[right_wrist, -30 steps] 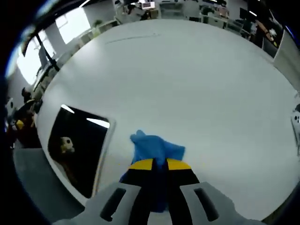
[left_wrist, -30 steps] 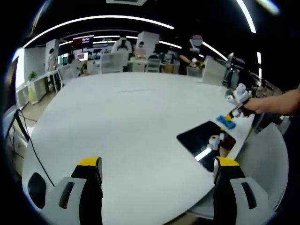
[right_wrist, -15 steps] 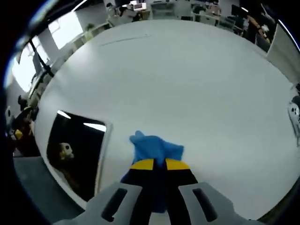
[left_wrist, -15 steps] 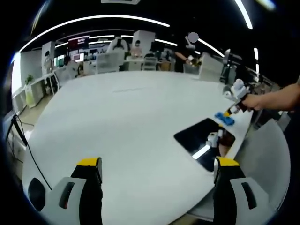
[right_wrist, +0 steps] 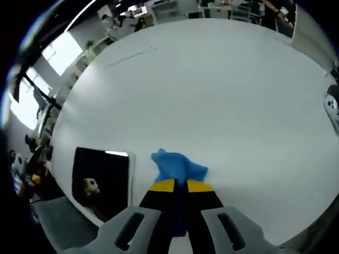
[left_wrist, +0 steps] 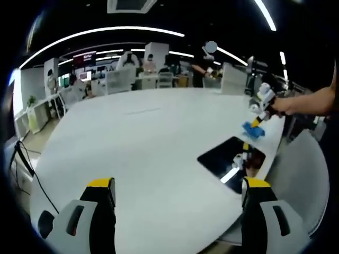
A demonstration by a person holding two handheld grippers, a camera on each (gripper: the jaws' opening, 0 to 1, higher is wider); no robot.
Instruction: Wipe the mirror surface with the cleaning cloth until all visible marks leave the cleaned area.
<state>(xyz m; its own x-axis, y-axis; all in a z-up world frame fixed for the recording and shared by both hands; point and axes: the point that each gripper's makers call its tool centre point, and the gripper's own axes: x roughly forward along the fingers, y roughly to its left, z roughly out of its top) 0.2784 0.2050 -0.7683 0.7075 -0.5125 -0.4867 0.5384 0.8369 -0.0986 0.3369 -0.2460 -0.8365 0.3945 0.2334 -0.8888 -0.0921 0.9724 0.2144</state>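
A wide white counter point(left_wrist: 148, 143) carries a dark mirror point(left_wrist: 229, 159) near its edge at 4 o'clock in the left gripper view, with desks and chairs point(left_wrist: 119, 79) behind. The left gripper point(left_wrist: 177, 188) stands open over bare counter. The right gripper point(right_wrist: 180, 186) is clamped on a blue cloth point(right_wrist: 177, 168) just beside the mirror point(right_wrist: 103, 182) at 8 o'clock. Marks on the glass are too dim to make out.
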